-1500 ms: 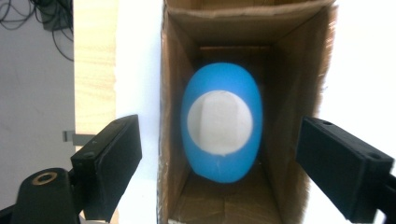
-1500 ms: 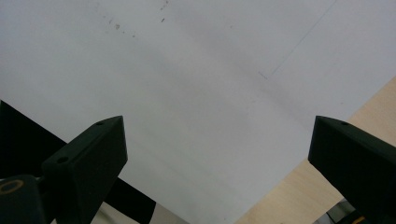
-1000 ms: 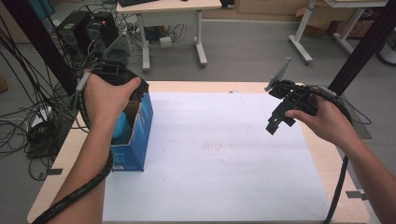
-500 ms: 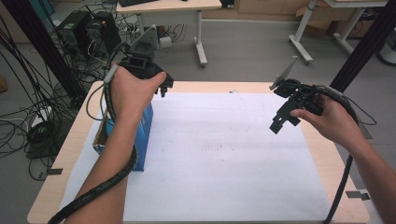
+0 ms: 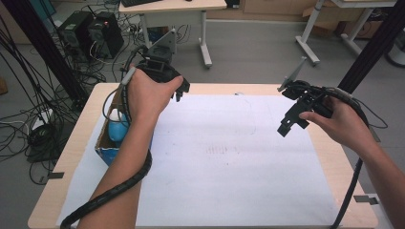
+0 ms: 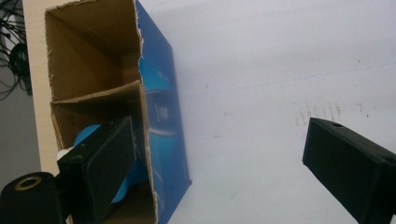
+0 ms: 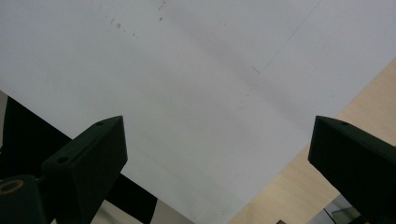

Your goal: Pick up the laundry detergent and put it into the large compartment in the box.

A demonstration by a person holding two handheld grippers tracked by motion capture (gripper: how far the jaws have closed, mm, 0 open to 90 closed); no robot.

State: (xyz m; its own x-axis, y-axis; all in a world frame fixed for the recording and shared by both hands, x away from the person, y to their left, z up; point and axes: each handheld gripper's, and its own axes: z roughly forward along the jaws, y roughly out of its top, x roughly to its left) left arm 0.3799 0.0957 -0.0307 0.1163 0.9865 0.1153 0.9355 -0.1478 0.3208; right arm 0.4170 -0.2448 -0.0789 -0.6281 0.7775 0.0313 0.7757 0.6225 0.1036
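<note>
So, quick rundown:
Left gripper (image 5: 180,90): hovering wide open with nothing between its jaws, just beyond the blue box's (image 5: 104,145) far end.
Blue thing (image 6: 91,135): sitting inside the box's near compartment, beside the left jaw.
Right gripper (image 5: 291,119): gaping empty over the white sheet (image 5: 229,157), well apart from the box.

The box (image 5: 106,143) was bright blue on its outer wall, with paler blue printing there, and plain brown cardboard inside, and the rounded thing (image 5: 117,130) lying in it was light blue with a white end. Both the left gripper (image 5: 179,92) and the right gripper (image 5: 286,125) were matt black. The sheet (image 5: 229,157) was white with faint reddish specks and thin pencil-grey lines, on a pale wood-coloured table (image 5: 90,102).
</note>
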